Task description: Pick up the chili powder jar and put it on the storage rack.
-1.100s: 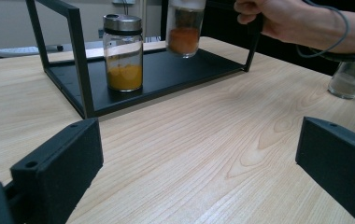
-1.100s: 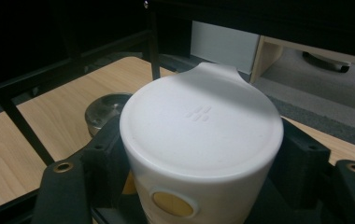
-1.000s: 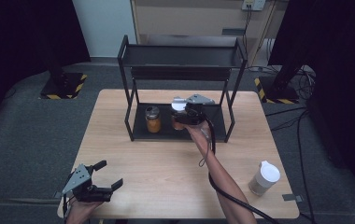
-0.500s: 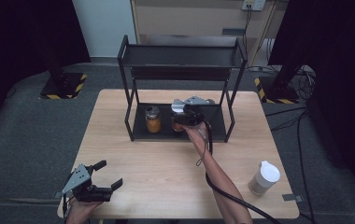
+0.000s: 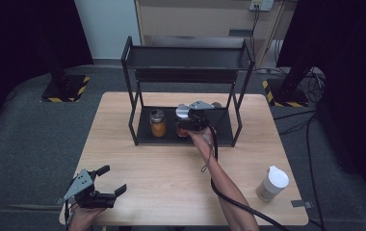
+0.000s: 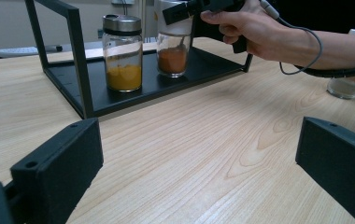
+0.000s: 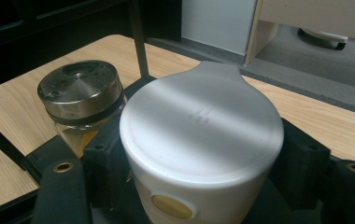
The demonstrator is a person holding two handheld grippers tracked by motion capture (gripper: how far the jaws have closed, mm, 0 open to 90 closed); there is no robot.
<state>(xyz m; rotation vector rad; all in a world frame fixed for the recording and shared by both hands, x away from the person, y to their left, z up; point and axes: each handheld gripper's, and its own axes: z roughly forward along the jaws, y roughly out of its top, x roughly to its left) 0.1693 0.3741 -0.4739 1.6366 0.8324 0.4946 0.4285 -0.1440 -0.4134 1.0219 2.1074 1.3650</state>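
My right gripper point(image 5: 187, 120) is shut on a glass jar point(image 6: 173, 53) of orange-brown powder with a white lid point(image 7: 201, 126). The jaws clamp it just under the lid, and the jar stands upright on the lower shelf of the black rack point(image 5: 186, 57). To the left of it on the same shelf stands a jar of yellow powder point(image 5: 158, 123) with a metal lid point(image 7: 80, 91). My left gripper point(image 5: 112, 179) rests open near the table's front left corner, nothing between its jaws point(image 6: 199, 163).
A white-lidded jar point(image 5: 273, 183) stands on the table at the front right. The rack's upper shelf is bare, and its front post point(image 6: 80, 56) rises left of the yellow jar. The right gripper's cable trails along the forearm.
My right gripper has sunk slightly with the white-lidded jar, bringing it down onto the lower shelf. The left gripper has not moved.
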